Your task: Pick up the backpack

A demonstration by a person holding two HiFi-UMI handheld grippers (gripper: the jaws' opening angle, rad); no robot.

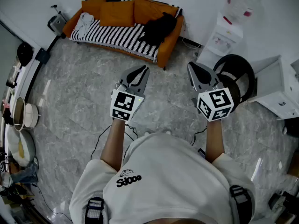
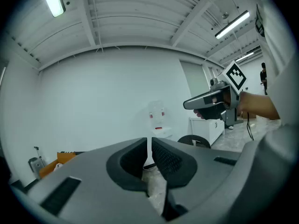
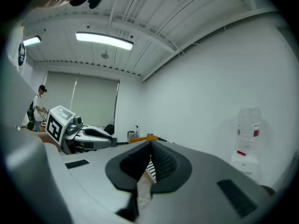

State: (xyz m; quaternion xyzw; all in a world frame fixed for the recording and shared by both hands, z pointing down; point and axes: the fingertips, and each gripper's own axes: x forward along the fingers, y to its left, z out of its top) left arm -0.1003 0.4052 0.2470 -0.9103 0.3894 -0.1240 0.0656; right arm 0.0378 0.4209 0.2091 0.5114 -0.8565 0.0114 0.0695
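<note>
Over the grey marbled floor [image 1: 79, 101], in the head view: left gripper [image 1: 144, 69] and right gripper [image 1: 191, 66] held out in front of the person, side by side and apart, both aimed toward the far wall.

Left gripper view: jaws closed, pads almost meeting with only a thin slit between, nothing held.
Right gripper view: jaws closed, pads meeting at the tip, nothing held.

Against the far wall: orange sofa [image 1: 167, 48] with a black-and-white striped cover [image 1: 117, 34] over the seat.
Black backpack [image 1: 158, 28] slumped on the sofa's right end, partly on the striped cover and partly against the back cushions. Well apart from both grippers, with bare floor between.
White cloth [image 1: 85, 21] bunched at the sofa's left end.

Right of the sofa: white water dispenser [image 1: 226, 31] against the wall.
Just beyond the right gripper: round black object [image 1: 246, 73], kind not discernible.
Beside that: white cabinet [image 1: 275, 85].
</note>
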